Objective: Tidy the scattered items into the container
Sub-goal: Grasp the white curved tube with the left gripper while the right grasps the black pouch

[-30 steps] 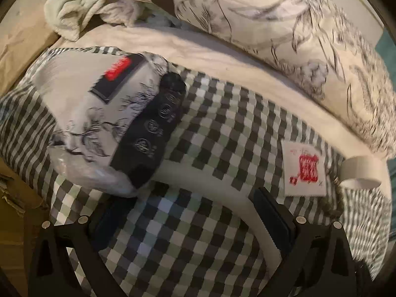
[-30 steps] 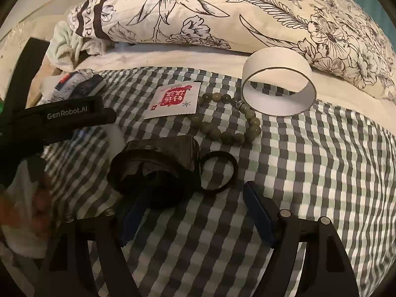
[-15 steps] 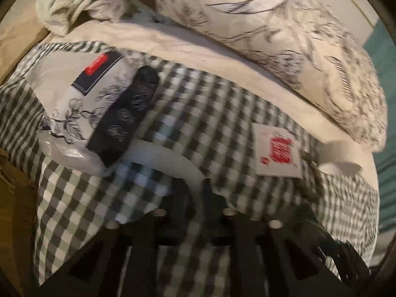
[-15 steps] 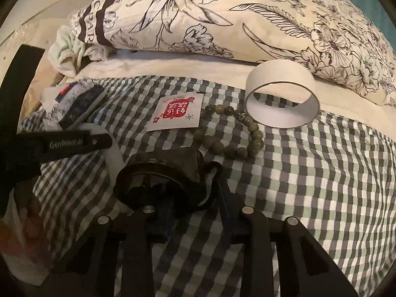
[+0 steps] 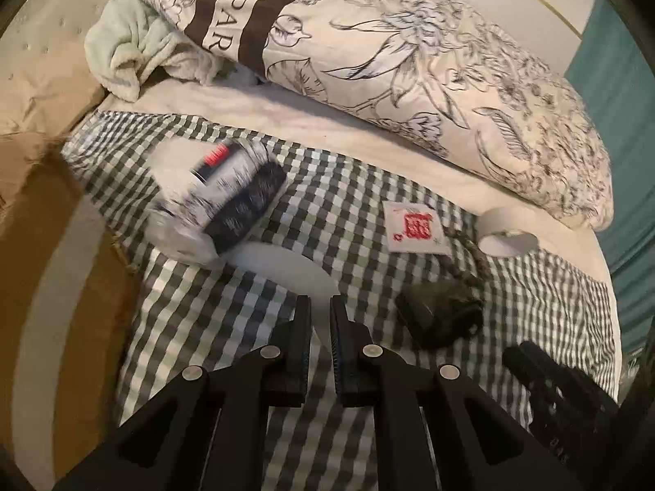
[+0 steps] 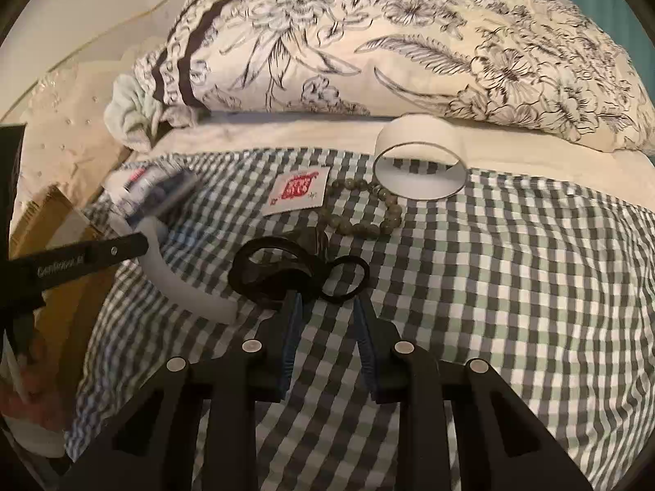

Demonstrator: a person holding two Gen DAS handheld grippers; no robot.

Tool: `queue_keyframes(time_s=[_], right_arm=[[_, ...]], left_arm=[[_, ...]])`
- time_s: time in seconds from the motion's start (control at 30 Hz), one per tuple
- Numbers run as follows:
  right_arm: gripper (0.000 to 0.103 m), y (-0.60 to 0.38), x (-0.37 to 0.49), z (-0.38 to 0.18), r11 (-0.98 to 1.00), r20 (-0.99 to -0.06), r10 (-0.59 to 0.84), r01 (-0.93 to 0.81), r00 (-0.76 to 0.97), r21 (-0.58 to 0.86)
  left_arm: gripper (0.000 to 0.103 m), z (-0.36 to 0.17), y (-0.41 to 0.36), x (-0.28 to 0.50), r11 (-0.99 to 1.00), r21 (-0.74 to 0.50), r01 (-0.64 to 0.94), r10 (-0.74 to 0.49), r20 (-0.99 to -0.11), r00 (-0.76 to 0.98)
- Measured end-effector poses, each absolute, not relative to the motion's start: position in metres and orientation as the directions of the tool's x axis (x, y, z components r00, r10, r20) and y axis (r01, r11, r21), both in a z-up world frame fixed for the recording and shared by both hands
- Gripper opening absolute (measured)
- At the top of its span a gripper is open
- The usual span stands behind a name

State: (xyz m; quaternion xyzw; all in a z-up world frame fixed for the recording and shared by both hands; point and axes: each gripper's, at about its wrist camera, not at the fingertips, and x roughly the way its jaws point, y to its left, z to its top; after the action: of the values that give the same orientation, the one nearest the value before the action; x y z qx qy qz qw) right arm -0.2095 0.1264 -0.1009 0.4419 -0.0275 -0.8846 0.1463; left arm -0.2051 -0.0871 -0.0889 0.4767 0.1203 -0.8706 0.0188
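Both our grippers have risen off the checked cloth [image 6: 511,307] since a second ago. Our left gripper [image 5: 320,317] is pressed nearly together on the rim of a white curved container [image 5: 286,270], we judge to steady it near the cloth's left edge. Our right gripper [image 6: 327,307] is closing on the dark pouch [image 6: 274,274], its black loop between the jaws, presumably to carry it across. It looks soft, crumpled, near the cloth's middle
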Motion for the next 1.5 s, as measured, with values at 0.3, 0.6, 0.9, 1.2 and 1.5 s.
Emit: queue_keyframes(time_s=[0.3,0.6,0.9,1.2,1.5], right_arm=[[0.038,0.119,-0.22,-0.115,-0.956,-0.8,-0.269,0.252,-0.536,0.152],[0.06,0.099,-0.254,-0.14,-0.967,-0.825,-0.19,0.249,-0.532,0.062],[0.06,0.083,-0.273,-0.151,-0.959,-0.809,-0.188,0.282,-0.556,0.029],[0.068,0.078,-0.28,-0.155,-0.956,-0.795,-0.216,0.289,-0.567,0.054],[0.012,0.086,-0.263,-0.138,-0.95,-0.747,-0.246,0.308,-0.618,0.058]], left_arm=[[0.006,-0.06,-0.085,-0.175,-0.974,-0.194,0.112,0.093,-0.805,-0.586],[0.04,-0.121,-0.091,-0.198,-0.952,-0.276,0.134,0.189,-0.872,-0.452],[0.063,-0.156,-0.111,-0.233,-0.873,-0.415,0.256,0.282,-0.858,-0.43],[0.084,-0.164,-0.1,-0.248,-0.864,-0.394,0.314,0.245,-0.873,-0.421],[0.013,-0.156,-0.107,-0.234,-0.9,-0.308,0.309,0.151,-0.884,-0.442]])
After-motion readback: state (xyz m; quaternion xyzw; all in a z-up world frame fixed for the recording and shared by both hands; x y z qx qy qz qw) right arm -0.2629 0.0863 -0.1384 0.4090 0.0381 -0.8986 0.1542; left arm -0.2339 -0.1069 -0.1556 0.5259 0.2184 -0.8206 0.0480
